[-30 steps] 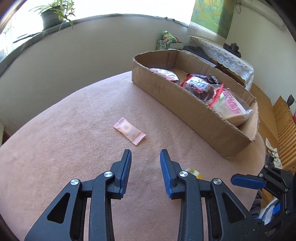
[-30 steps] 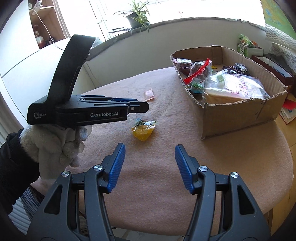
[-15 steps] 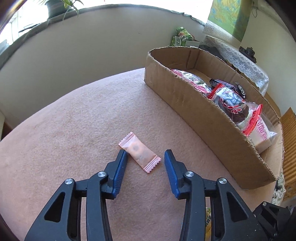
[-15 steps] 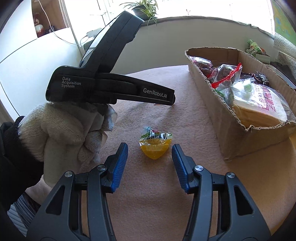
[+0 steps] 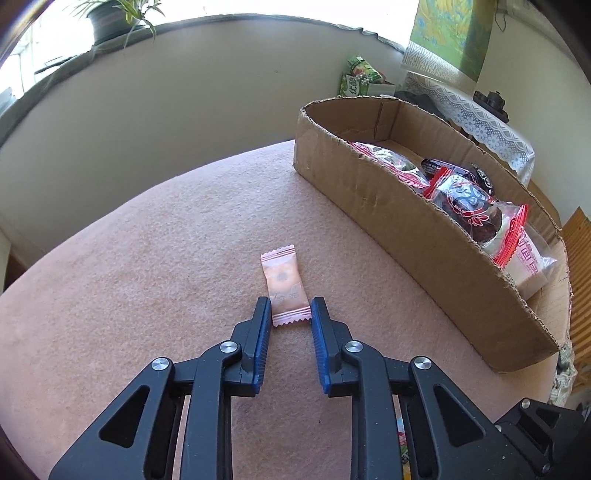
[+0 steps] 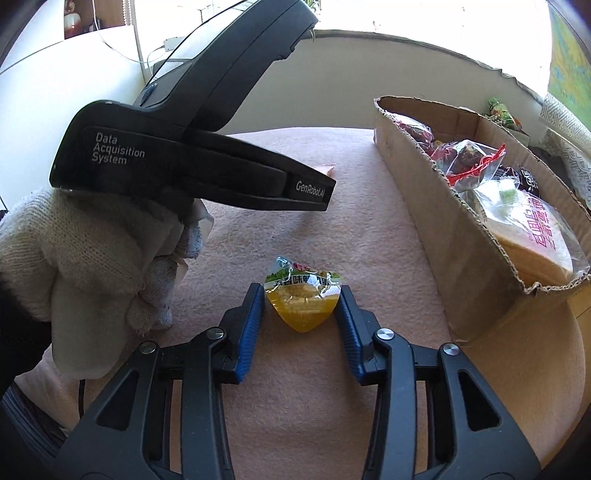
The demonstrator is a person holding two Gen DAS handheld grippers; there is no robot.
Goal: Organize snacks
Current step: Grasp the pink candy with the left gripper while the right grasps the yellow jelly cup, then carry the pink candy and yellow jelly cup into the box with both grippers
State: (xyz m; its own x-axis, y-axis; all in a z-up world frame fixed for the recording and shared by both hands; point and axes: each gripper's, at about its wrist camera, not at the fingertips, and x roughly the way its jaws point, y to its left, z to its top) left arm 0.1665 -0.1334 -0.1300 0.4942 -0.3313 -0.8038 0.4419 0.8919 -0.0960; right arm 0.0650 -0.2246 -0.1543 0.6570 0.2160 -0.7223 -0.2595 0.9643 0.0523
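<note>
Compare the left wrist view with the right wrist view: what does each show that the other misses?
Left wrist only: the left gripper shut on the pink wrapped candy, and a potted plant on the sill.

Right wrist only: the right gripper closing around the heart-shaped yellow jelly cup, and the white knitted glove.

Both: the brown cardboard box of packaged snacks on the pink felt tabletop.

The surface (image 5: 155,266) wears matt, fuzzy pink cloth. The box (image 5: 424,236) is rough brown cardboard with ragged edges. The candy wrapper (image 5: 284,284) looks matt pink; the jelly cup (image 6: 301,301) is glossy plastic. The glove (image 6: 74,266) is knitted cloth.
</note>
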